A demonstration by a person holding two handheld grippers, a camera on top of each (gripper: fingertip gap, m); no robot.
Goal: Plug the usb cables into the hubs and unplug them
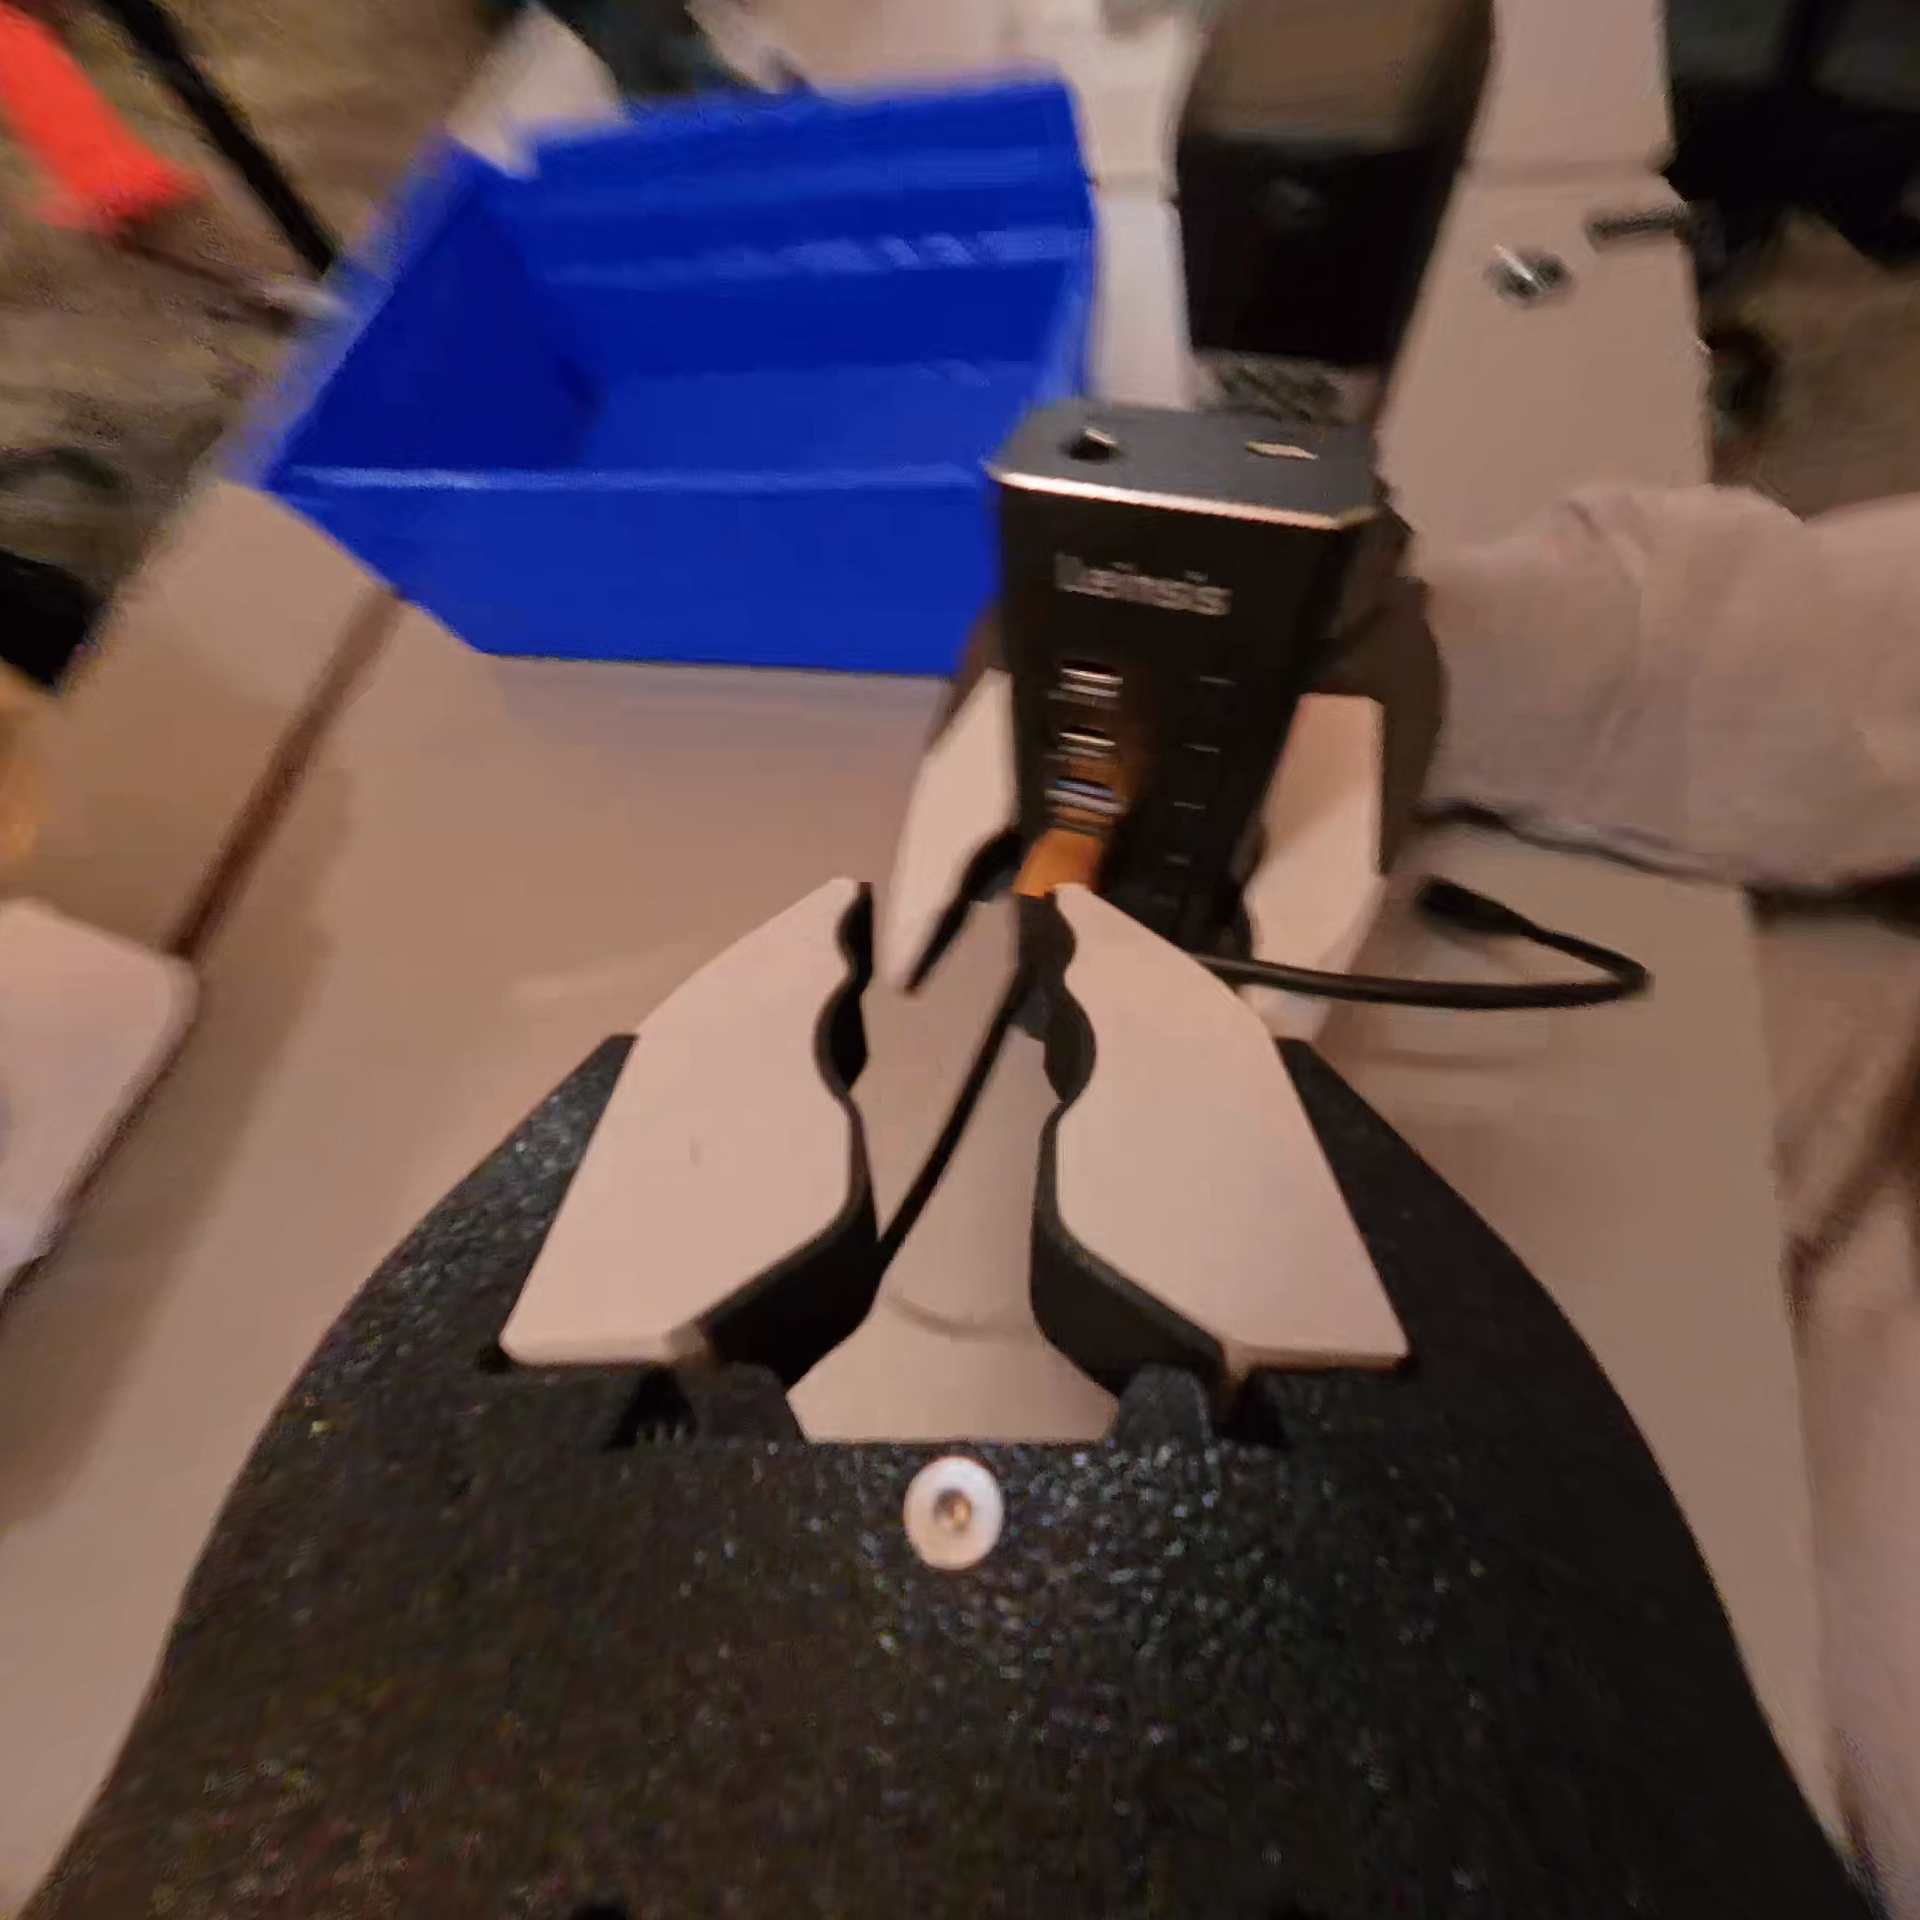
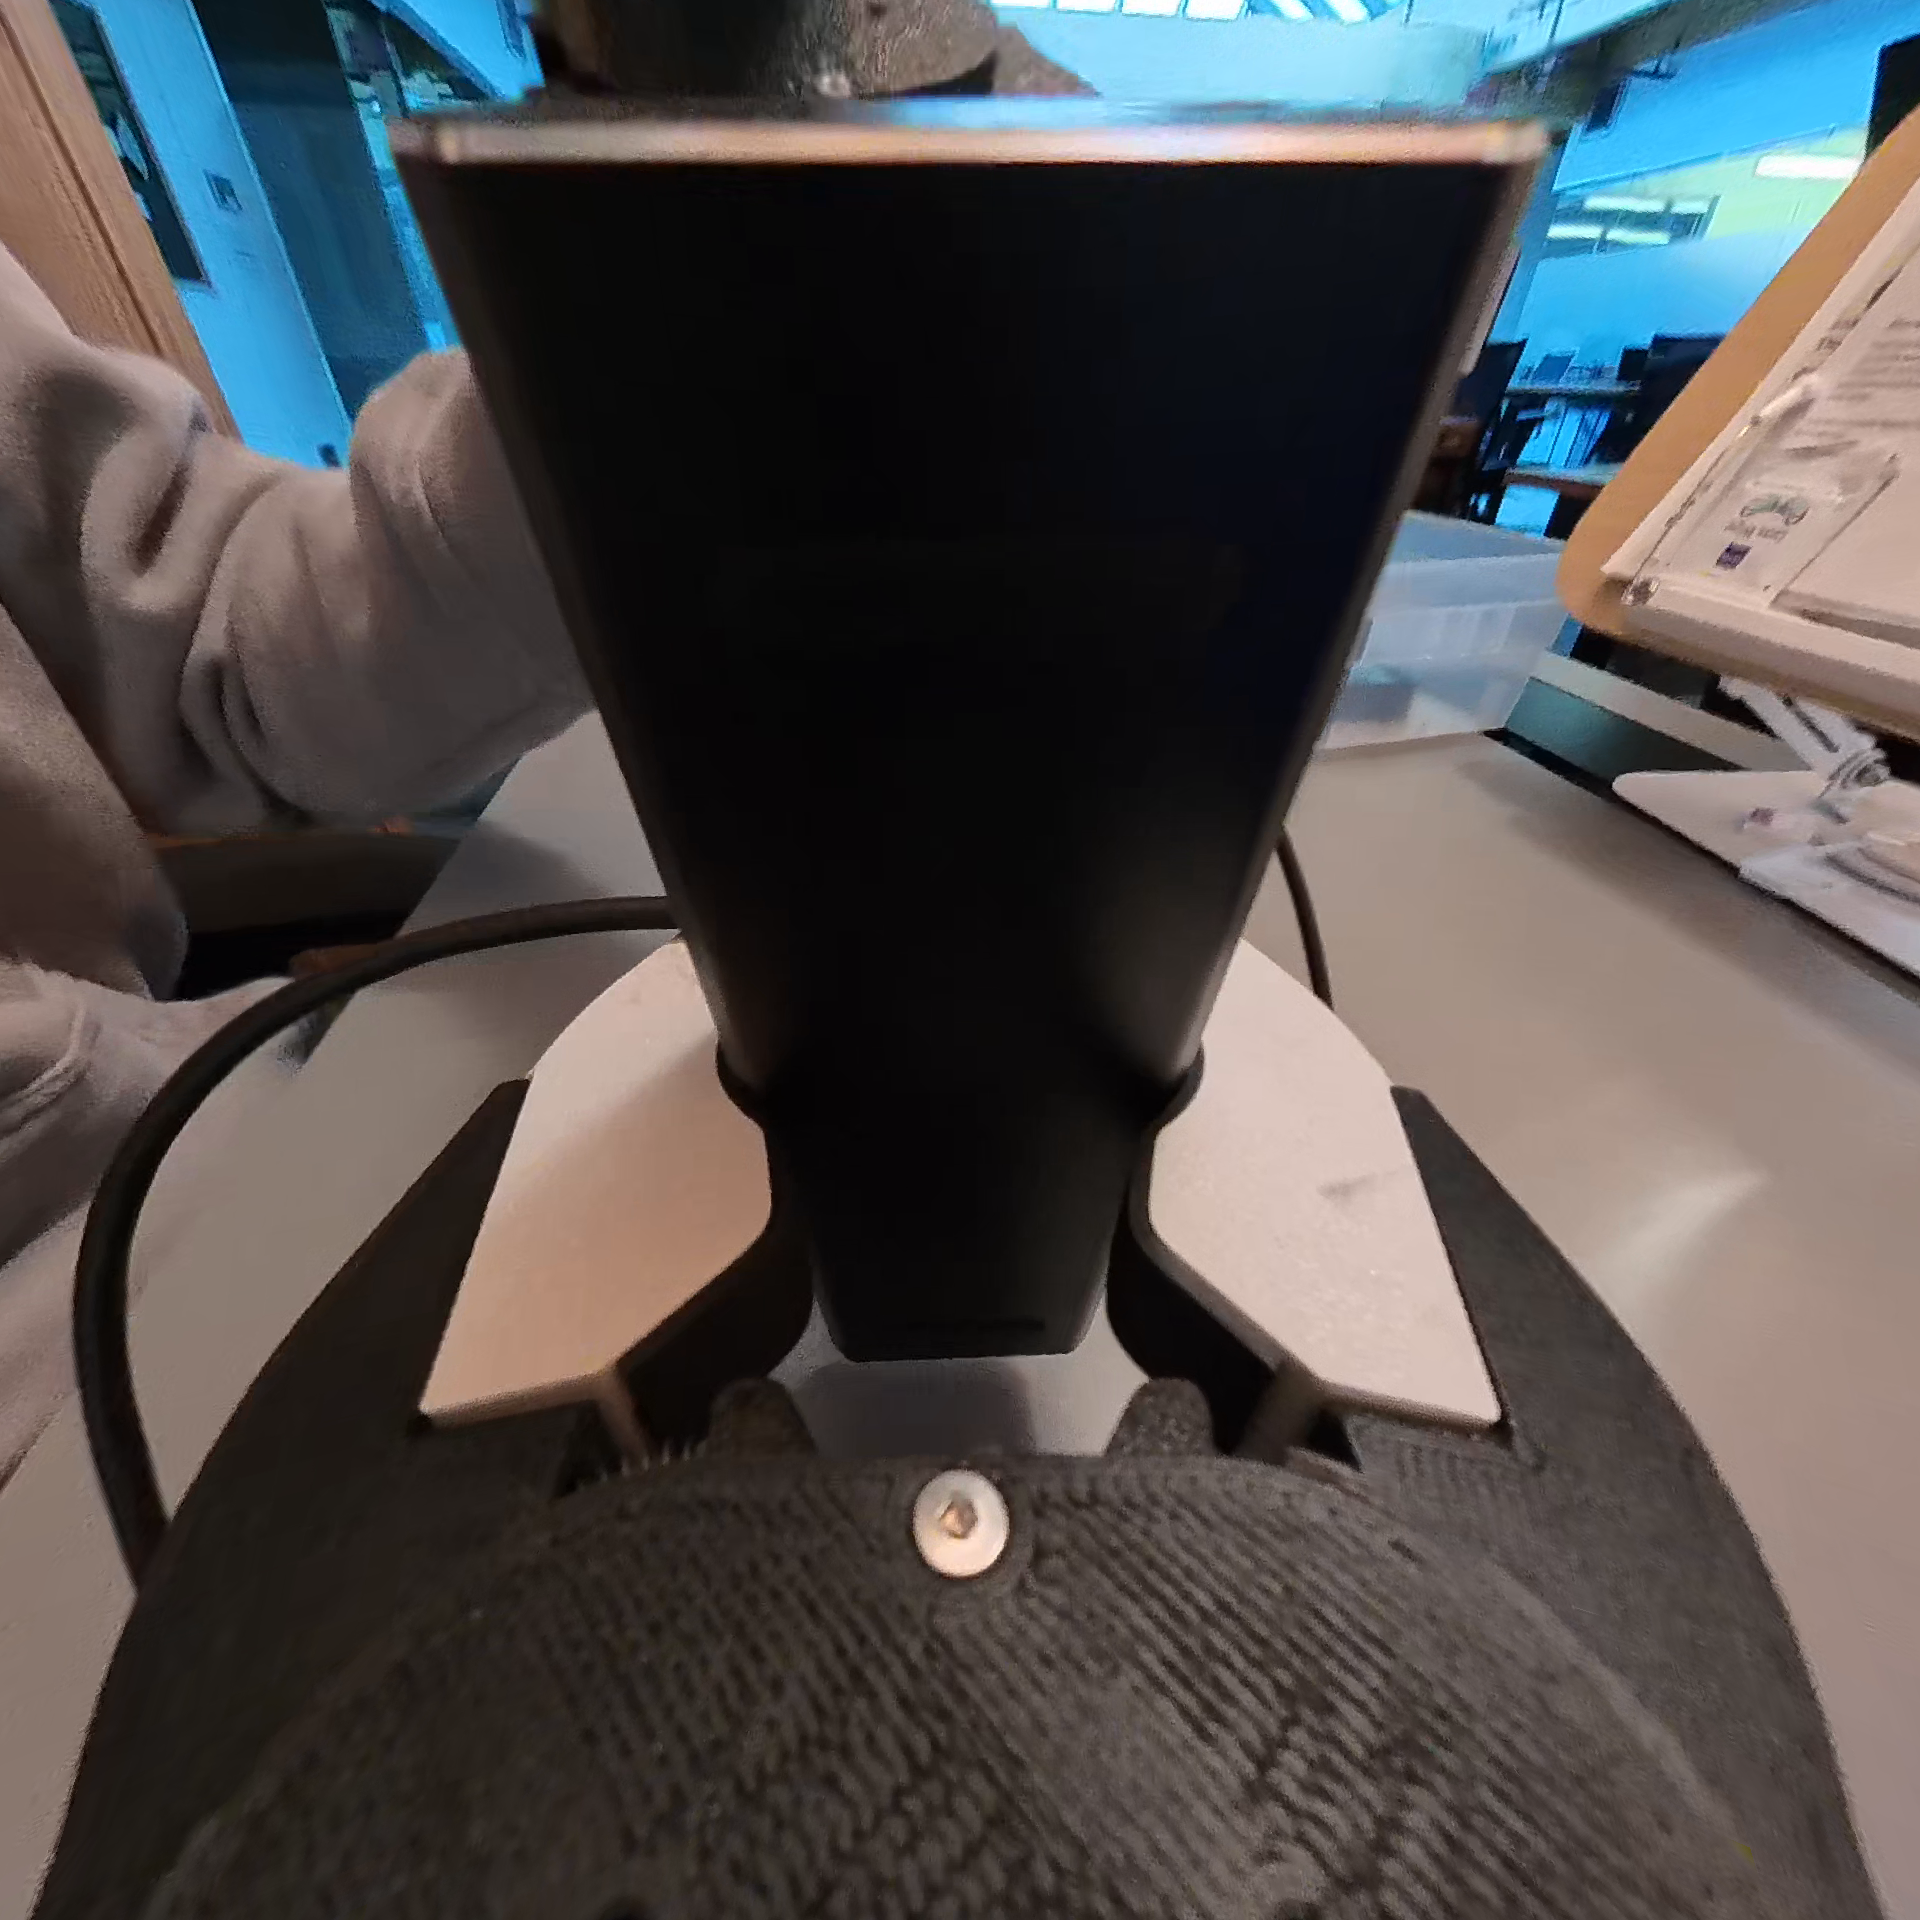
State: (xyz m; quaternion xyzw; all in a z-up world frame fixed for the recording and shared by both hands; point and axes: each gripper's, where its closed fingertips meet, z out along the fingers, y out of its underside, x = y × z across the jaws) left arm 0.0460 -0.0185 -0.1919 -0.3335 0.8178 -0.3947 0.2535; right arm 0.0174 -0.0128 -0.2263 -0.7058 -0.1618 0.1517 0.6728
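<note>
Hub [image 1: 1164,665] ports only in left view; right claw [image 2: 961,1091] clamps it.

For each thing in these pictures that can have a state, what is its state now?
USB hub: upright, clamped near its base.
Right gripper: shut on the USB hub.
Left gripper: nearly closed around a black cable; grip unclear.
Orange plug: at a lower hub port, seating unclear.
Blue bin: open, looks empty.

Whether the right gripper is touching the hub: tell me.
Touching. The right wrist view shows the right gripper closed on the hub, with both fingers pressed against its lower sides and no gap.
</note>
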